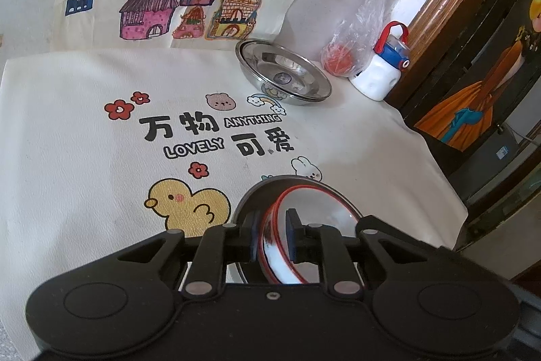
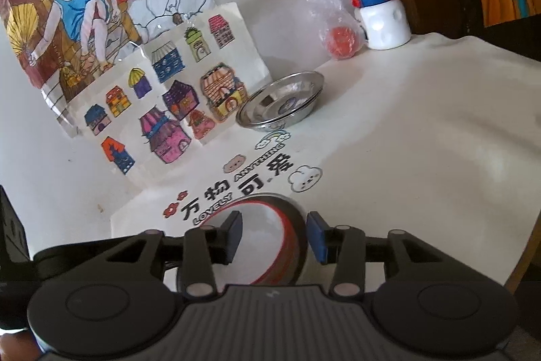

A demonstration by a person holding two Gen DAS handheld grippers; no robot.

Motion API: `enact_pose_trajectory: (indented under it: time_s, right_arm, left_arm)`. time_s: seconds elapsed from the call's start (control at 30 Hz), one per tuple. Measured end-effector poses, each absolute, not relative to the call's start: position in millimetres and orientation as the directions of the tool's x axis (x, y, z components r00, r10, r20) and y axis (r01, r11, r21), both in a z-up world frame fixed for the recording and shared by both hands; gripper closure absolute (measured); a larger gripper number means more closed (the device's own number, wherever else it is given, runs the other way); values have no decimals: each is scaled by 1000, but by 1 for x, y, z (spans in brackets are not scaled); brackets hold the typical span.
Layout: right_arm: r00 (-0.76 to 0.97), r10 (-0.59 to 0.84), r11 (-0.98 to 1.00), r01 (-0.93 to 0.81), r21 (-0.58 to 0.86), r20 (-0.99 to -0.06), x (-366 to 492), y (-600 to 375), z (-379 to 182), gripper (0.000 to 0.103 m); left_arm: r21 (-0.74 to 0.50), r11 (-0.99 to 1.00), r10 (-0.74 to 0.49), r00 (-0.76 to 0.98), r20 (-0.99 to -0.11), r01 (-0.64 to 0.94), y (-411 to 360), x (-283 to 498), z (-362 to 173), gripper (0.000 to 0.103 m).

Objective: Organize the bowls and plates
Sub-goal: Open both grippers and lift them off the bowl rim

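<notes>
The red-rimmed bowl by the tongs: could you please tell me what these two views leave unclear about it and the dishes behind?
- Red-rimmed bowl: near side hidden by the left tongs body, left wrist view.
- Dish beneath the bowl: only a grey edge shows.
- Steel plates: count unclear, rims overlap, right wrist view.
- Right tongs: contact with the bowl cannot be told.
- Red item in the plastic bag: blurred by film.

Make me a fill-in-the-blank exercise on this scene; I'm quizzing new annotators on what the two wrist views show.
1. The left gripper is shut on the rim of a white bowl trimmed in ____.
2. The right gripper is ____, its fingers on either side of that bowl.
3. The metal plates near the wall are ____ one on the other.
4. The clear plastic bag stands beside a white ____ with a red handle.

Missing words: red; open; stacked; bottle
</notes>
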State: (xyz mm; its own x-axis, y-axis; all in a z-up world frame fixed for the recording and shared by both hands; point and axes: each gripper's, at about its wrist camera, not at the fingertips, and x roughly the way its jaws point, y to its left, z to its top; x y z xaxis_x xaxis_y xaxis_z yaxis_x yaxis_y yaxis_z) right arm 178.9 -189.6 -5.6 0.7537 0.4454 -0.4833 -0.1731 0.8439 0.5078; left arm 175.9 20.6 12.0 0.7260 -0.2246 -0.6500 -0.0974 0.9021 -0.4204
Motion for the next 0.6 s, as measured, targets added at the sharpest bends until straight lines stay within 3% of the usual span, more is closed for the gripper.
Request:
enact_pose_trajectory:
  time_s: [0.37,0.6]
  right_arm:
    - [757,448,838,-170,518,-476,177,-192,-6,55]
    - [758,452,834,-173,524,-469,177,-194,-7,50]
  left_arm:
    - [-427,900,-229,744,-628,-83,23,172,17,85]
    - [-435,897,-227,760,-608,-80,28,167,17,85]
